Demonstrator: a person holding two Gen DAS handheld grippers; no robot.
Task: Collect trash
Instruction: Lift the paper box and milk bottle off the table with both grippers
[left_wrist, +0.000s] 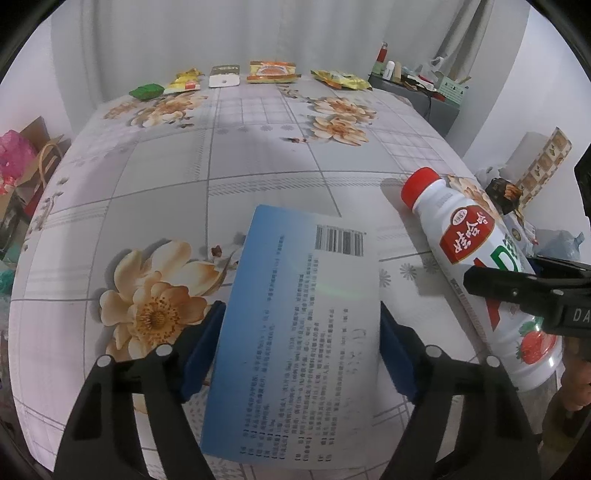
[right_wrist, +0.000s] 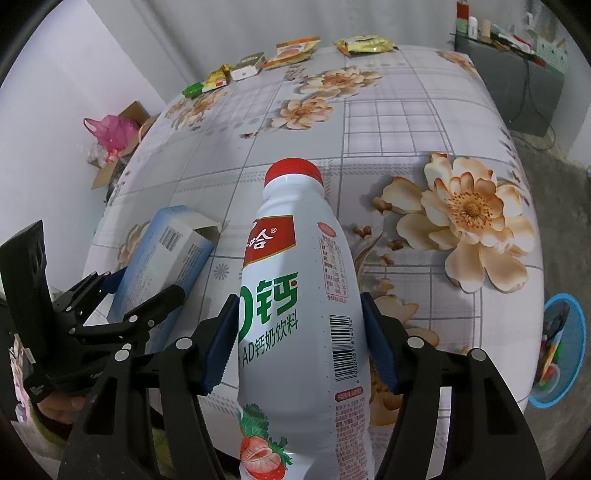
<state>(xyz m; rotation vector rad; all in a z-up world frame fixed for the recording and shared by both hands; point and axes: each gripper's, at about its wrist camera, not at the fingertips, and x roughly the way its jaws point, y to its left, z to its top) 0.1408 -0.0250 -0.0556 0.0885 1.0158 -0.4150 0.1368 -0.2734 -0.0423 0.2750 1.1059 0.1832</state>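
The left gripper (left_wrist: 299, 343) clamps the box (left_wrist: 295, 332) and the right gripper (right_wrist: 297, 339) clamps the bottle (right_wrist: 299, 314), each lying lengthwise straight ahead between its jaws

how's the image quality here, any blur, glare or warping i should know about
Left wrist view: the small print on the blue box is soft, with a faint green flare streak across it; the tablecloth bulges from fisheye warp. Right wrist view: the bottle label reads sharp, with black vignette in the corners.
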